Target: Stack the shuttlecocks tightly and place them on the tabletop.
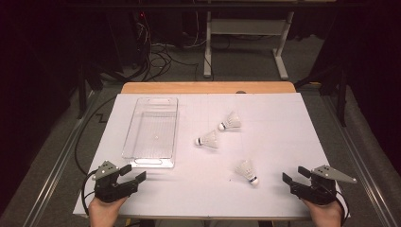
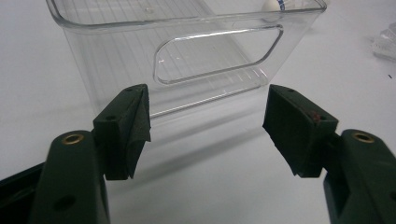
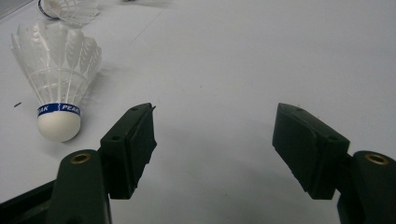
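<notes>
Three white shuttlecocks lie on the white table sheet: one (image 1: 231, 121) farthest back, one (image 1: 208, 140) mid-table, one (image 1: 247, 171) nearest the front right. A clear plastic bin (image 1: 152, 132) stands empty at the left. My left gripper (image 1: 133, 173) rests open at the front left, just short of the bin's near end wall (image 2: 187, 56). At the front right my right gripper (image 1: 294, 174) is open, with the nearest shuttlecock (image 3: 58, 79) lying to its left, cork end toward me. Another shuttlecock (image 3: 70, 8) shows farther off.
The white sheet (image 1: 274, 137) covers a wooden table whose far edge (image 1: 208, 87) shows. Beyond it are a desk frame (image 1: 246, 38) and cables on the floor. Metal rails run along both sides of the table.
</notes>
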`<action>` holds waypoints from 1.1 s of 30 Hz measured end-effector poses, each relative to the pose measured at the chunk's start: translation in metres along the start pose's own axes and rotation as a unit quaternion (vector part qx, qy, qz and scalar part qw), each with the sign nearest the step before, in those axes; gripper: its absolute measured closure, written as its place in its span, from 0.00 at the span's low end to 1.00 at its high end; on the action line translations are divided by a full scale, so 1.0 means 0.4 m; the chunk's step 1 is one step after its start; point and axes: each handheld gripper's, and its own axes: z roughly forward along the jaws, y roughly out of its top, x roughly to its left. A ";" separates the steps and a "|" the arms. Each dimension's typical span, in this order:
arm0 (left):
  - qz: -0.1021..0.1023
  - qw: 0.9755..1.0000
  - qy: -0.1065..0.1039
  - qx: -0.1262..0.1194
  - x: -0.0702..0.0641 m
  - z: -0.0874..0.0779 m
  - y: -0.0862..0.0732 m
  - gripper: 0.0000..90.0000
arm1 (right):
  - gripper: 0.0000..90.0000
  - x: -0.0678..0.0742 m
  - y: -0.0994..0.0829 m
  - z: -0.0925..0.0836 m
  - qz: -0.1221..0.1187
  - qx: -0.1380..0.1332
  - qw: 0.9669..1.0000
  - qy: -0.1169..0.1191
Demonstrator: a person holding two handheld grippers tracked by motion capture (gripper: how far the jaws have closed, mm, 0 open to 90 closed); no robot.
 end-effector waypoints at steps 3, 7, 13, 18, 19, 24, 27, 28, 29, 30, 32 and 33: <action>-0.001 1.000 0.000 -0.001 0.000 0.002 -0.004 0.36 | 0.34 0.000 0.000 -0.001 0.003 0.000 1.000 0.000; 0.002 1.000 0.005 -0.002 -0.003 0.003 -0.009 0.36 | 0.34 0.002 0.000 -0.001 0.003 0.001 1.000 0.001; 0.000 1.000 0.007 -0.006 0.000 0.003 -0.012 0.36 | 0.34 0.003 0.001 -0.001 0.004 0.000 1.000 0.002; -0.009 1.000 0.002 -0.009 0.006 0.003 -0.014 0.36 | 0.34 0.002 0.001 -0.001 0.008 0.000 1.000 0.003; -0.009 1.000 0.002 -0.009 0.006 0.003 -0.014 0.36 | 0.34 0.002 0.001 -0.001 0.008 0.000 1.000 0.003; -0.014 1.000 0.000 -0.009 0.009 0.003 -0.015 0.36 | 0.34 0.000 0.003 -0.002 0.011 -0.003 1.000 0.004; -0.017 1.000 -0.001 -0.013 0.010 0.001 -0.015 0.36 | 0.34 0.003 0.004 -0.002 0.010 -0.001 1.000 0.005; -0.017 1.000 -0.001 -0.013 0.010 0.001 -0.015 0.36 | 0.34 0.003 0.005 -0.001 0.008 0.000 1.000 0.006; -0.017 1.000 -0.001 -0.013 0.011 -0.001 -0.015 0.36 | 0.34 0.003 0.006 0.000 0.008 0.001 1.000 0.007; -0.018 1.000 -0.001 -0.014 0.011 -0.001 -0.015 0.36 | 0.34 0.003 0.006 0.001 0.008 0.002 1.000 0.008; -0.018 1.000 -0.001 -0.013 0.011 -0.001 -0.015 0.36 | 0.34 0.003 0.007 0.001 0.008 0.004 1.000 0.010; -0.018 1.000 -0.001 -0.012 0.011 -0.001 -0.015 0.36 | 0.34 0.004 0.008 0.003 0.008 0.005 1.000 0.012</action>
